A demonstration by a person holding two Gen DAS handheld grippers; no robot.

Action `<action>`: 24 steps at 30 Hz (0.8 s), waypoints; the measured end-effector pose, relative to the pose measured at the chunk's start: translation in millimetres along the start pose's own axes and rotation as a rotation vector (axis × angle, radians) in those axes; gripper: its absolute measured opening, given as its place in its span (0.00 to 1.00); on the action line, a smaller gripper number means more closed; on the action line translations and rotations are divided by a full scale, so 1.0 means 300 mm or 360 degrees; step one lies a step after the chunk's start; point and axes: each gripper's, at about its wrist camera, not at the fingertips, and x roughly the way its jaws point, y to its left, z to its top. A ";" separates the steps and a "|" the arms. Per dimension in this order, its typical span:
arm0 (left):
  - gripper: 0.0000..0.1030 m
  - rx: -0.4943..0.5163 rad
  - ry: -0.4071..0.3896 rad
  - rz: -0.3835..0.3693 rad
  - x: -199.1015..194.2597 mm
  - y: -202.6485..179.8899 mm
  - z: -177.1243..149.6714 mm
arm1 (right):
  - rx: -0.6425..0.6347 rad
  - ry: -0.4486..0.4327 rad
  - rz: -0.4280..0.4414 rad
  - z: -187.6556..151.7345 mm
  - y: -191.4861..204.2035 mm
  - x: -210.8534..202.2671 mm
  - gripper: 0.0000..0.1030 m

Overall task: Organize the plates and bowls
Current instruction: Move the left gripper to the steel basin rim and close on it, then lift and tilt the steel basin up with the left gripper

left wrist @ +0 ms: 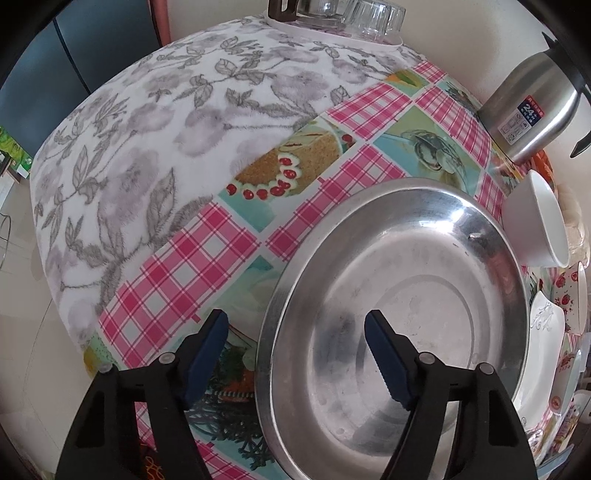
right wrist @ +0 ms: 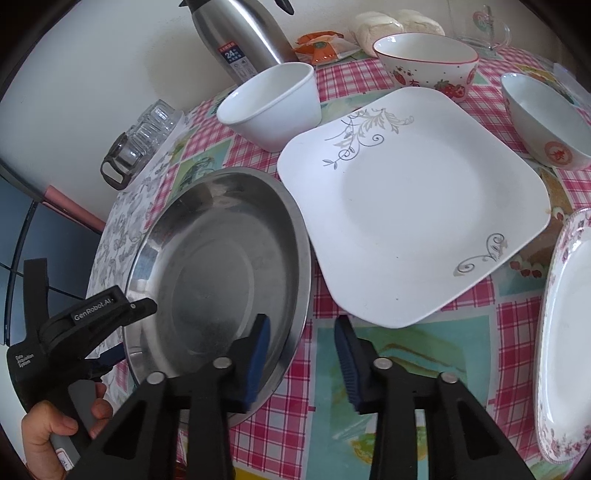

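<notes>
**Steel plate straddled at both rims, crockery crowding the desk's right side**

The desk is bare of dishes across its grey floral cloth, which runs to the rounded far and left edges; the pink checked oilcloth to the right is crowded. There a square white plate with grey scrollwork overlaps or touches the rim of the round steel plate, leaving little room between them. Behind stand a plain white bowl, a strawberry-print bowl, a white bowl with a red emblem and a steel flask; a floral-rimmed plate lies at the right edge. Clear glasses sit at the far edge.

The steel plate is shallow, scuffed and dull-shiny, lying flat near the desk's front.

The left gripper is spread wide, one blue ridged pad inside the steel plate and the other outside its left rim. The right gripper is likewise apart, straddling that plate's right rim, holding nothing.
</notes>
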 end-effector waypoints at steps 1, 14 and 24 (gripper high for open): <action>0.66 0.0002 0.0004 -0.0008 0.004 -0.001 0.001 | -0.0005 -0.0002 0.0001 0.002 0.002 0.003 0.30; 0.35 0.0089 -0.0068 0.0036 0.025 -0.027 0.009 | 0.0000 0.0011 -0.0004 0.020 0.003 0.052 0.15; 0.33 0.0083 -0.0084 0.0011 0.036 -0.030 0.031 | -0.0068 0.0009 -0.0026 0.020 0.014 0.074 0.15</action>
